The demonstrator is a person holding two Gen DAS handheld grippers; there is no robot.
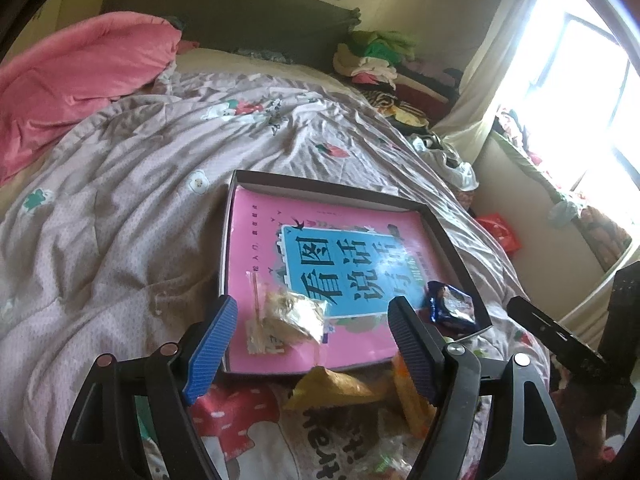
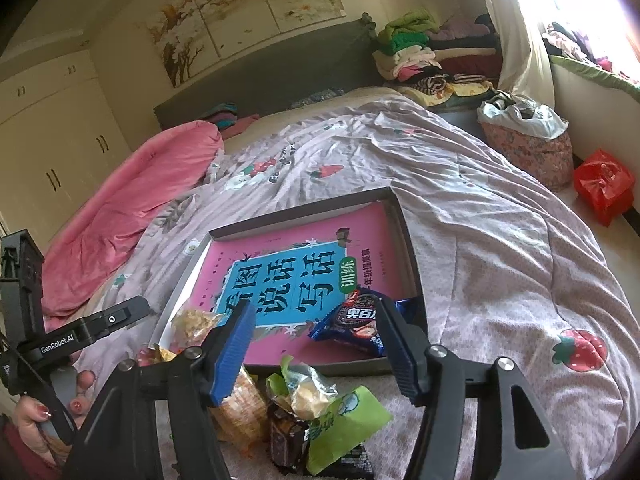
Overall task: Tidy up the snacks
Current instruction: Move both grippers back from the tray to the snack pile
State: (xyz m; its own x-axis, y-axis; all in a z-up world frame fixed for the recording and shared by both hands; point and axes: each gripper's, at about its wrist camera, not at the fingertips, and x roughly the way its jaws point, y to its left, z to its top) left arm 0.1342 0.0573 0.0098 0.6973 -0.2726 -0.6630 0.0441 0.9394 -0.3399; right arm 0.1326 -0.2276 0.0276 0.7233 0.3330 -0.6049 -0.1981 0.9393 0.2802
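Note:
A shallow dark box [image 1: 320, 186] [image 2: 404, 224] lies on the bed with a pink book [image 1: 260, 240] [image 2: 372, 224] flat inside it. A clear bag of pale snacks [image 1: 288, 316] [image 2: 192, 324] rests on the book's near left corner, and my left gripper [image 1: 312, 344] hovers open over it, pads apart from it. A blue cookie pack [image 2: 352, 320] [image 1: 452, 304] lies at the box's near right corner. My right gripper [image 2: 316, 344] stands open around the pack, with a gap at the left pad. Loose snacks lie before the box: a green wrapper [image 2: 344, 412], a brown pack [image 2: 288, 432], an orange cracker pack [image 2: 240, 404] [image 1: 412, 396] and a yellow pack [image 1: 340, 388].
The bed carries a rumpled strawberry-print quilt [image 1: 140, 200] and a pink duvet [image 1: 80, 76] at the far left. Folded clothes [image 2: 412, 52] pile up by the headboard. A floral basket [image 2: 532, 148] and a red bag [image 2: 604, 184] stand on the floor at the right. A hand [image 2: 40, 420] holds the left gripper's handle.

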